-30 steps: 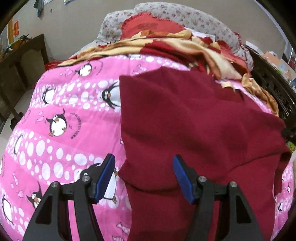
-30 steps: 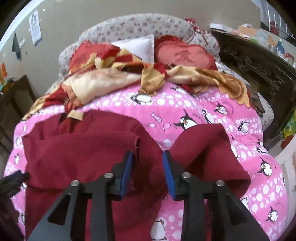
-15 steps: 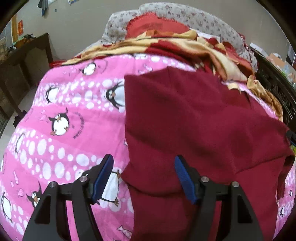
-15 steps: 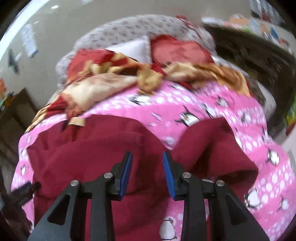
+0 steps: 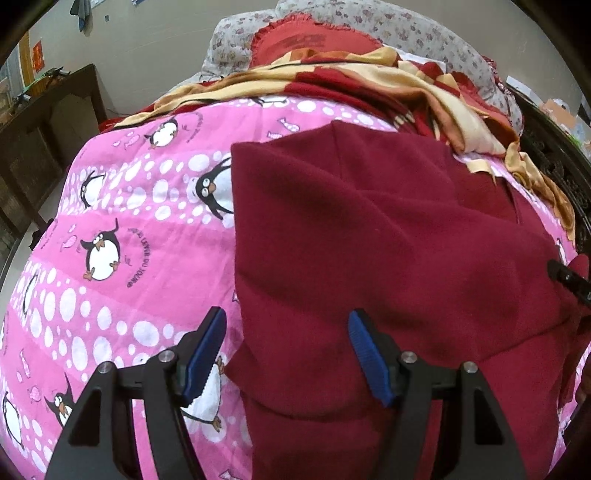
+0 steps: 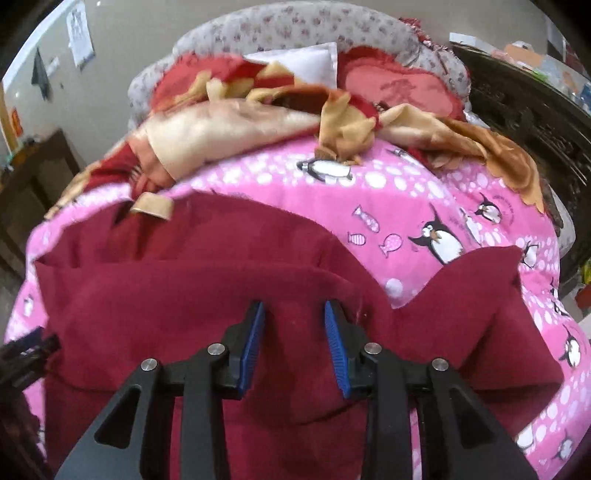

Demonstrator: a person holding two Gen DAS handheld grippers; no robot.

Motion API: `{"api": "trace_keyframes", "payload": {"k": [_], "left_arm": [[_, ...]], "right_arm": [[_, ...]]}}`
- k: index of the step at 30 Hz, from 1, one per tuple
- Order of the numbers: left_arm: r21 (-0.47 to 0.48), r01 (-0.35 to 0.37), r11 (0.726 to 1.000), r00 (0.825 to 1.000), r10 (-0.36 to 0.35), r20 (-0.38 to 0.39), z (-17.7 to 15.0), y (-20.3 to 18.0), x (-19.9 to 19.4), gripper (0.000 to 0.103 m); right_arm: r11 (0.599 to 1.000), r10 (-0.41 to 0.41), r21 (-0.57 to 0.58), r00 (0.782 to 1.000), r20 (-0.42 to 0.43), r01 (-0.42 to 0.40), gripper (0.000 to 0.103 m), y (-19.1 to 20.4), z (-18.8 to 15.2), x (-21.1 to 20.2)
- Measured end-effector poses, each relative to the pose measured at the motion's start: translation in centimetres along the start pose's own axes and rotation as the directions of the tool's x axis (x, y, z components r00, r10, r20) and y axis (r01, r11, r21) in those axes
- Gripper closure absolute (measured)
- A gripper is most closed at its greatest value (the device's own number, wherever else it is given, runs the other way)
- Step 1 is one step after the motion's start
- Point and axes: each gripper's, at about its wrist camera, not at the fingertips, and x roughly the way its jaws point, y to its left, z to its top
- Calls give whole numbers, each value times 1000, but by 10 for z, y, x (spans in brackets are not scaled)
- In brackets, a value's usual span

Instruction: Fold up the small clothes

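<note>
Both the left gripper (image 5: 284,350) and right gripper (image 6: 294,341) hover with fingers apart over the maroon garment (image 5: 369,229); its folded sleeve at three o'clock could slump open.

- Home bedroom.
- Bed under pink penguin quilt (image 5: 122,229), centre frame.
- Floral pillow (image 6: 295,29) at top.
- Dark wooden furniture (image 5: 44,125), left edge.
</note>
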Motion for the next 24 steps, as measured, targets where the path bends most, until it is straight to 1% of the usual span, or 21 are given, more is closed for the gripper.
{"api": "trace_keyframes", "payload": {"k": [3,6,8,10,11,13,14,15,18,22,24], "left_arm": [[1,-4,1000,1000,4,0,1,-1,-1,31],[2,-3,1000,1000,3,9,0,-1,-7,31],[-5,4,1000,1000,-4,14,-3,-2,-12,31],[-15,18,1000,1000,-18,19,-6,-4,-16,31],[-15,21,1000,1000,-21,18,-7,-6,-17,31],[2,25,1000,1000,-25,14,-11,-11,-21,31],[7,24,1000,1000,-24,17,-12,-13,-23,31],[15,23,1000,999,-23,21,-14,-15,-25,31],[25,17,1000,999,-18,26,-18,-18,-28,31],[-10,29,1000,999,-29,18,-23,-14,-30,31],[-29,37,999,999,-36,23,-28,-12,-35,31]], "right_arm": [[1000,-10,-16,1000,5,10,59,2,0,-8],[999,44,25,998,33,-45,58,-1,-7,-29],[998,59,28,998,39,-60,58,1,-18,-36],[999,44,10,999,0,-44,58,7,-26,-27],[1000,16,-3,1000,-19,-16,58,10,-31,-17],[1000,-8,-12,1000,-16,7,57,13,-35,-10],[1000,-8,-9,1000,-11,7,55,12,-36,-11],[1000,1,-1,1000,-12,-1,53,12,-35,-13],[999,27,19,999,-19,-27,53,8,-34,-19],[997,62,43,998,-8,-61,52,4,-40,-38],[996,74,44,997,4,-74,52,5,-48,-48]]}}
